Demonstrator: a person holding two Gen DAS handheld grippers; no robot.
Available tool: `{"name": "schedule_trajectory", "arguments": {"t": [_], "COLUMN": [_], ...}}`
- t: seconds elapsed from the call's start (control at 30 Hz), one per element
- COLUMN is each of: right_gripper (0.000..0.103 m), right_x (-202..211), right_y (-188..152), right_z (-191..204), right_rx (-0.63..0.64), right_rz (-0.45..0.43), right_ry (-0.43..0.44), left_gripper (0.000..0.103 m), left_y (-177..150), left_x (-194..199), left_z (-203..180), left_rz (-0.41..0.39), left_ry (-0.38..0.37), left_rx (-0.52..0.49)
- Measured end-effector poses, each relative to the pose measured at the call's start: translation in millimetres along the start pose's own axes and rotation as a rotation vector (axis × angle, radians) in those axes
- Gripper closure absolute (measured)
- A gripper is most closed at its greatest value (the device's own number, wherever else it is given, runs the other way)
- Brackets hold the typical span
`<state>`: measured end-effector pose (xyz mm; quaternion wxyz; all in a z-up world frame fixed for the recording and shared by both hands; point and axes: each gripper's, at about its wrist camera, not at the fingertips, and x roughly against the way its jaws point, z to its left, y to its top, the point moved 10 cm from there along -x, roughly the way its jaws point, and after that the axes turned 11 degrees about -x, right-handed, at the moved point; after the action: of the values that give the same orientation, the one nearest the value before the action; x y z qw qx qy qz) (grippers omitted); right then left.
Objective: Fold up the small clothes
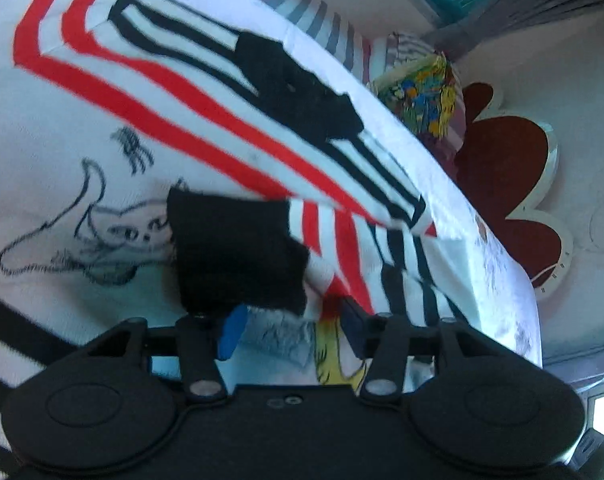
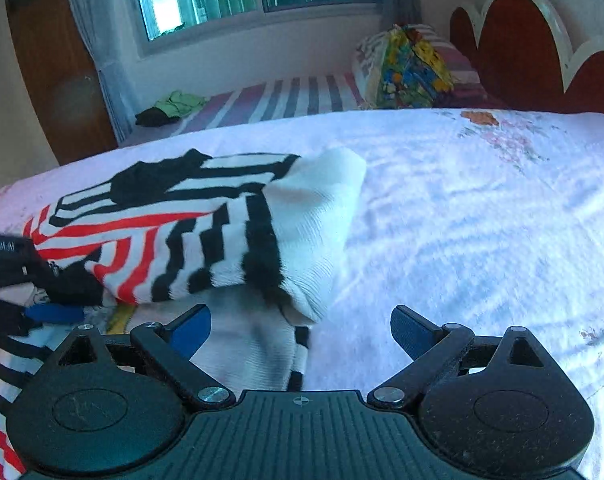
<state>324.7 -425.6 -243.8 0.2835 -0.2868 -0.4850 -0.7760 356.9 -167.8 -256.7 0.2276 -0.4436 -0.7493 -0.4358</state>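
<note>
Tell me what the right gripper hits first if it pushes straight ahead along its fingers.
Most likely the striped garment: the right gripper stands open with the garment's white folded end just ahead of its fingertips, lying on the bedsheet. Depth is uncertain.

I'm working over a bed (image 2: 482,208) spread with a white, faintly floral sheet. On it lies the striped garment (image 2: 189,224), red, black and white, partly folded. Farther back a colourful pillow (image 2: 414,68) and green-and-black clothes (image 2: 173,106) rest on striped bedding (image 2: 285,100).

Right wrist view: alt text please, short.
A striped red, black and white garment lies partly folded on a white bedsheet, just ahead of the open right claw, which holds nothing. The left claw shows at the left edge.
</note>
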Motion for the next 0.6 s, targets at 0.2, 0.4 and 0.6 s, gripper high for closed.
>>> {"name": "schedule_trajectory", "arguments": {"t": [0.2,0.4,0.6], "right_gripper": [0.036,0.041,0.056], "right_x": [-1,-24,-24], "right_y": [1,2,5], "right_z": [8,9,19], "right_rx": [-0.034,-0.085,-0.093], "right_rz": [0.016,0.047,0.038], "right_ry": [0.048,0.028,0.040], "left_gripper": [0.087,0.099,0.100], "left_y": [21,42,66], "left_x": [0,29,72], "left_z": [0,9,28], "left_rz": [-0.115,-0.239,-0.370], "left_ry": [0.006,0.023,0.056], "left_rx": [-0.009,-0.035,-0.042]}}
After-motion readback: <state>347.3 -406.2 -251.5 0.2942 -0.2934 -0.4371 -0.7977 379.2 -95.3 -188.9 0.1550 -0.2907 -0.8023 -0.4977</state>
